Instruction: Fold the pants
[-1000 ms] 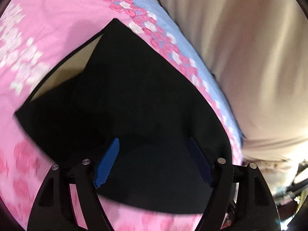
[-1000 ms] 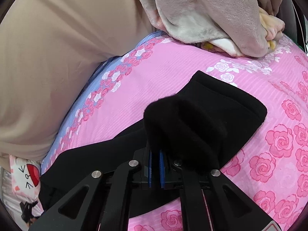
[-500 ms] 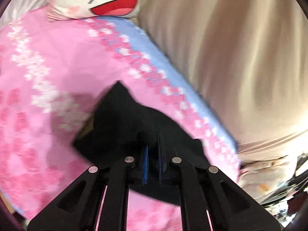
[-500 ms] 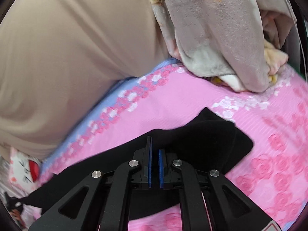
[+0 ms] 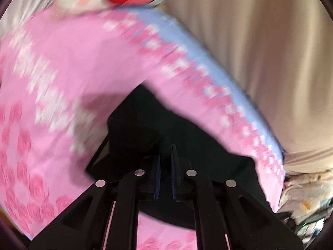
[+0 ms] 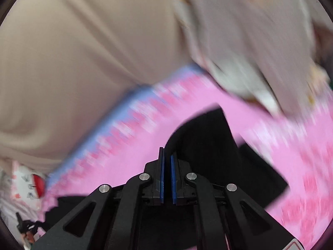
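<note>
— Left wrist view first: what have I got?
— My left gripper (image 5: 164,167) is pinched tight on the black pants (image 5: 187,145), bunched at the jaws above the pink sheet (image 5: 62,83).
— Right wrist view?
— My right gripper (image 6: 167,166) is clamped too, with the pants' (image 6: 208,135) edge between its pads.
— Progress?
— I judge the fold only begun; laying over and smoothing remain.

The soft black fabric pants (image 5: 187,145) lay on a pink rose-patterned bedsheet (image 5: 62,73) with a blue border; the beige curtain-like cloth (image 6: 83,52) beyond was plain.
</note>
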Demonstrator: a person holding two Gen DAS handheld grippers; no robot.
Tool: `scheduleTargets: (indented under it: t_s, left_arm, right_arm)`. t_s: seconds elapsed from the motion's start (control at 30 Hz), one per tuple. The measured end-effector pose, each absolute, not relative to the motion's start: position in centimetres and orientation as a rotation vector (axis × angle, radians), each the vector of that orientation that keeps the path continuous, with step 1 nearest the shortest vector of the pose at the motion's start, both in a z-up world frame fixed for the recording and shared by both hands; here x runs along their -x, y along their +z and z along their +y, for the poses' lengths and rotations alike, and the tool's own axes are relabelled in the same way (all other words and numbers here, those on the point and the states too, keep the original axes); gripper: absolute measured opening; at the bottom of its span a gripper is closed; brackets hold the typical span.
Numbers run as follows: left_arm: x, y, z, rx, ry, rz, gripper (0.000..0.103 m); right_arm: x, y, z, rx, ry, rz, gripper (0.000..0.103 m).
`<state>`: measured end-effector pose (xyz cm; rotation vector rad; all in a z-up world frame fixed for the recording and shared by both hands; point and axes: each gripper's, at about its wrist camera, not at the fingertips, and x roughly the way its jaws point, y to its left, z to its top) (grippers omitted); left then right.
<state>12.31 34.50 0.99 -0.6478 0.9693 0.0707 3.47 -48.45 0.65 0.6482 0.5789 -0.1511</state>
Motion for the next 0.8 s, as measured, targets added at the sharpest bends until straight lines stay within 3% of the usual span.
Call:
scheduleTargets:
  t_s: [0.13,0.23,0.4,0.47,0.5,0.57,0.6,0.63,0.67,0.8]
  left_arm:
    - [-13.6,4.5,33.7,0.590,0.067,0.883,0.007]
    - [-12.0,3.6,34.1,0.567,0.067,0.890,0.008]
    - [-9.9,-6.4,34.9,0.607,0.121,1.109,0.010]
    - [-8.8,-7.3,35.3,0.649,0.102,1.052,0.013]
    - [-8.5,-7.0,35.4,0.652,0.097,1.060,0.013]
    - [-7.6,-6.1,35.9,0.653,0.126,1.061,0.033]
    - [-7.1,-5.4,36.3,0.631,0.164,1.057,0.034]
    - [-6.4,-4.2,36.8,0.597,0.233,1.030,0.034]
    - [-5.7,-2.9,37.1,0.557,0.304,0.991,0.034]
    - [-4.2,2.4,37.9,0.494,0.487,0.797,0.041]
  right_arm:
    - [-3.0,7.3,-47.5,-0.557,-0.115,0.416,0.005]
    - [-0.6,6.7,-47.8,-0.527,-0.150,0.408,0.005]
    - [2.1,-6.6,-51.0,-0.681,-0.278,0.688,0.005]
    - [2.9,-11.2,-51.8,-0.749,-0.304,0.775,0.003]
    - [4.2,-11.6,-52.1,-0.796,-0.286,0.714,0.003]
    - [5.8,-11.3,-52.5,-0.867,-0.283,0.716,0.018]
    - [6.9,-10.7,-52.7,-0.861,-0.325,0.716,0.024]
    - [7.5,-10.1,-52.9,-0.836,-0.370,0.718,0.043]
    - [8.4,-9.3,-52.9,-0.798,-0.445,0.715,0.050]
    - [10.3,-3.8,-49.8,-0.663,-0.460,0.575,0.050]
